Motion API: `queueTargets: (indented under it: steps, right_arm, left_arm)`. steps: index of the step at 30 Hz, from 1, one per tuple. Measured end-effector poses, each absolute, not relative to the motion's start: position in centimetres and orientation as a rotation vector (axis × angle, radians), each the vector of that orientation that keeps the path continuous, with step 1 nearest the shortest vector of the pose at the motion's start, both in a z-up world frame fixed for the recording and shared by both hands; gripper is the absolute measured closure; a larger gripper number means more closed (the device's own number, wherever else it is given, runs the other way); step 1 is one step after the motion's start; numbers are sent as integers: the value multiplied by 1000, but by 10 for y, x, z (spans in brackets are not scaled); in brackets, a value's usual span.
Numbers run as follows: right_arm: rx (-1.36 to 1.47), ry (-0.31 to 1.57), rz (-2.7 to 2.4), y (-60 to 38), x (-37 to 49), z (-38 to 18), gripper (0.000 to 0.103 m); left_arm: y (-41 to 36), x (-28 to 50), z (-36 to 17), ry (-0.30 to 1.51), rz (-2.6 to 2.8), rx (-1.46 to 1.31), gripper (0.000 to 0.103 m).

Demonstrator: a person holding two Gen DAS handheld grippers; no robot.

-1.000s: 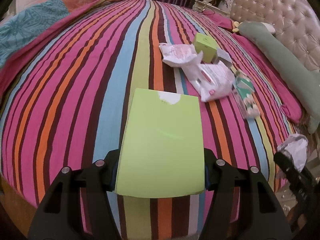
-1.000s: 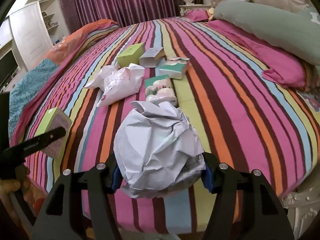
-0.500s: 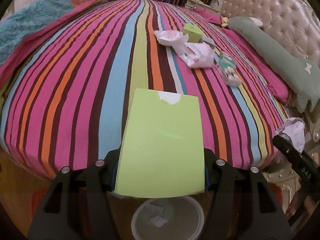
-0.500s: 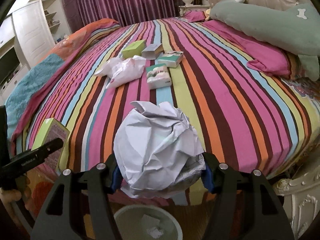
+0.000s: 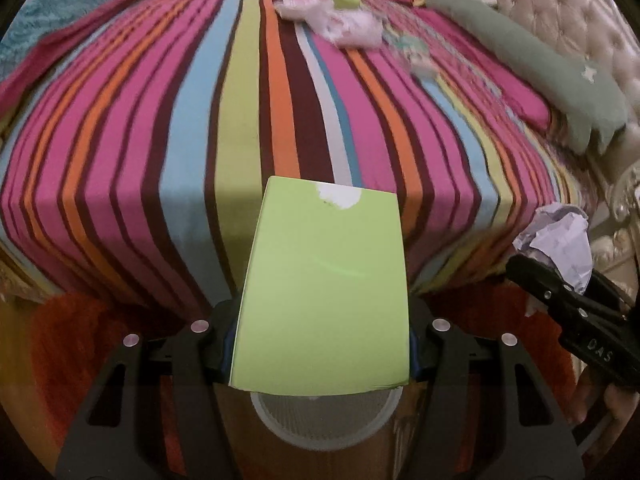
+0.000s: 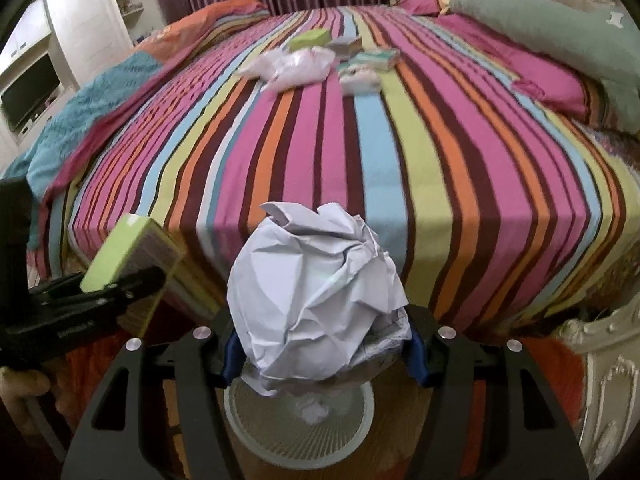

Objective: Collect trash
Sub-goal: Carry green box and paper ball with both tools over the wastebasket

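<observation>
My left gripper (image 5: 320,354) is shut on a lime-green box (image 5: 324,288), held above a white mesh waste bin (image 5: 324,420) on the floor. My right gripper (image 6: 320,350) is shut on a crumpled white paper ball (image 6: 316,300), also over the bin (image 6: 298,426), which has a scrap of paper inside. The right view shows the left gripper (image 6: 120,280) with its green box (image 6: 132,252) at lower left. In the left view the right gripper's finger (image 5: 560,300) and its paper ball (image 5: 560,240) sit at the right edge.
More trash lies far back on the striped bed (image 6: 360,140): a white plastic bag (image 6: 296,64), a green box (image 6: 308,39), other small cartons (image 6: 376,58). A green bolster (image 6: 552,28) lies by the headboard. White cabinets (image 6: 80,32) stand left. The red floor (image 5: 80,340) surrounds the bin.
Both grippers have pulled back from over the bed to beyond its foot edge and tipped down. The bin has come into view beneath them. Both grips are unchanged.
</observation>
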State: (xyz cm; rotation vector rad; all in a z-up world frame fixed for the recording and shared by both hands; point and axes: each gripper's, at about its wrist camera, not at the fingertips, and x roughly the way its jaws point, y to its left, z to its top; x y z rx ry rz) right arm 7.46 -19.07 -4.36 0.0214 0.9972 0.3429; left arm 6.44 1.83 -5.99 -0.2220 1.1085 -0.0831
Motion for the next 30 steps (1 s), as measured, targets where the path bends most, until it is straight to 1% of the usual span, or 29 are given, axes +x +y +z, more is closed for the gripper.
queueTargets:
  steps: [7,15,18,30]
  right_arm:
    - [11,1112,351,-186,59,-74,44]
    - [54,1325,333,-187,69,-121,44]
    - [81,1421,338,-187,76,-141,44]
    - [228,1741,315,-183,90,-217,44]
  left_arm:
    - [1,49,-92,1218,-121,-207,44]
    - [-6,50,-127,1361,-130,-210,44]
    - [-9,52,-148,1451,-129,-220,44]
    - [-10,63,-213,1687,-96,-313,44]
